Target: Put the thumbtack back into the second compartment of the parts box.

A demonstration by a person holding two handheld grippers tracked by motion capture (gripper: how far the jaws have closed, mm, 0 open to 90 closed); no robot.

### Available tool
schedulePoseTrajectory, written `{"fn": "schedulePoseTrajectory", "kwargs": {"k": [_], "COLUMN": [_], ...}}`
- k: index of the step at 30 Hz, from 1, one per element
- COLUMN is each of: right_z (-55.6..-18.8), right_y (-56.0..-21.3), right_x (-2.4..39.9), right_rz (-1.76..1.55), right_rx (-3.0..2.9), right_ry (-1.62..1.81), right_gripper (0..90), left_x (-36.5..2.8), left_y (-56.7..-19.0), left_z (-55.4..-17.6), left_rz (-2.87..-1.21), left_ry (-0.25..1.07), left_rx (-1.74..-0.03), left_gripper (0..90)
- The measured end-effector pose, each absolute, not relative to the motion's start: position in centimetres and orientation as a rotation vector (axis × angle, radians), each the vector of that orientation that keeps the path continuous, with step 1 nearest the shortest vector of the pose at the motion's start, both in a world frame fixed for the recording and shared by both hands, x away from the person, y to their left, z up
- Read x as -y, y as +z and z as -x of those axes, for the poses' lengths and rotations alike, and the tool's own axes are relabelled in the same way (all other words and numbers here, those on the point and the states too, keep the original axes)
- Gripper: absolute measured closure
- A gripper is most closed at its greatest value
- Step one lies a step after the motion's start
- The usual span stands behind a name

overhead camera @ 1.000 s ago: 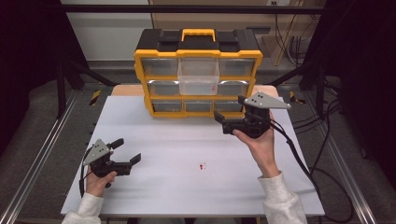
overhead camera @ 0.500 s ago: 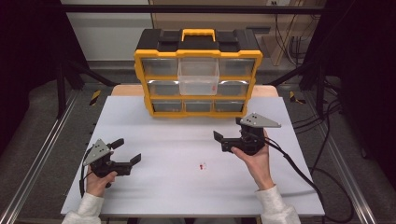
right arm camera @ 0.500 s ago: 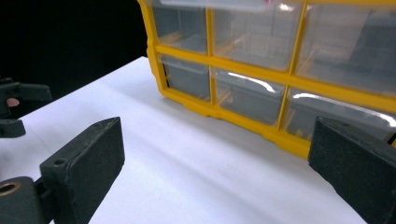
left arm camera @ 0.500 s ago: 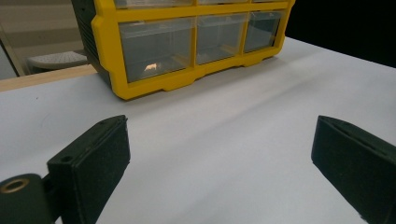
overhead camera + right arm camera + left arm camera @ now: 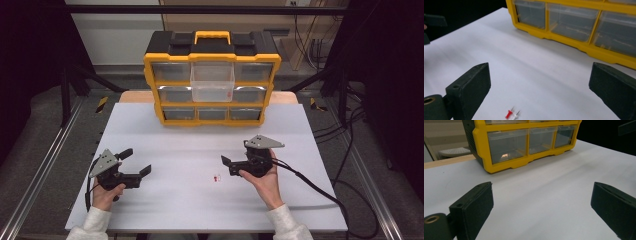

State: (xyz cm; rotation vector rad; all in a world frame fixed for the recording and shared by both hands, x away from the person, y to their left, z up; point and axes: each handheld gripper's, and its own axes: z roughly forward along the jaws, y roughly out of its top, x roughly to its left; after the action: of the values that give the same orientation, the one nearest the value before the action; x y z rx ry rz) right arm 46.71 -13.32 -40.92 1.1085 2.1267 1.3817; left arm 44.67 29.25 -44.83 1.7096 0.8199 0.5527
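Right gripper (image 5: 231,166): jaws wide open, empty, low over the counter (image 5: 310,200).
Pins (image 5: 511,114): 2, red and white, touching, on the counter just ahead of these jaws.
Left gripper (image 5: 138,165): jaws wide open, empty.
Organizer (image 5: 212,80): beyond both.

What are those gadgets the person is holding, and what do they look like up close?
Each hand holds a black two-jaw tool: the left gripper and right gripper. Both carry a grey three-cornered plate on top and flat, blocky black jaws. A black cable trails from the right one. The person wears white sleeves.
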Motion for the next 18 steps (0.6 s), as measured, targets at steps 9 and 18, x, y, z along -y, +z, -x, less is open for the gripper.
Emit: {"fn": "schedulePoseTrajectory", "kwargs": {"k": [9,18], "right_z": [-46.4,-46.2], "right_y": [-43.8,-46.1], "right_x": [11.5,10.4], "right_rz": [-1.108,-1.11], "right_rx": [-2.231,-2.299], "right_ry": [1.294,1.187], "right_gripper": [6.2,14.0], "left_x": [-29.3,-29.3], "left_y": [-44.8,-44.8], "left_z": [-44.6,-44.6], "left_rz": [-1.71,-1.708], "left_ry": [0.553,0.556], "left_rx": [-0.82,-0.818], "left_gripper": [4.1,4.1]}}
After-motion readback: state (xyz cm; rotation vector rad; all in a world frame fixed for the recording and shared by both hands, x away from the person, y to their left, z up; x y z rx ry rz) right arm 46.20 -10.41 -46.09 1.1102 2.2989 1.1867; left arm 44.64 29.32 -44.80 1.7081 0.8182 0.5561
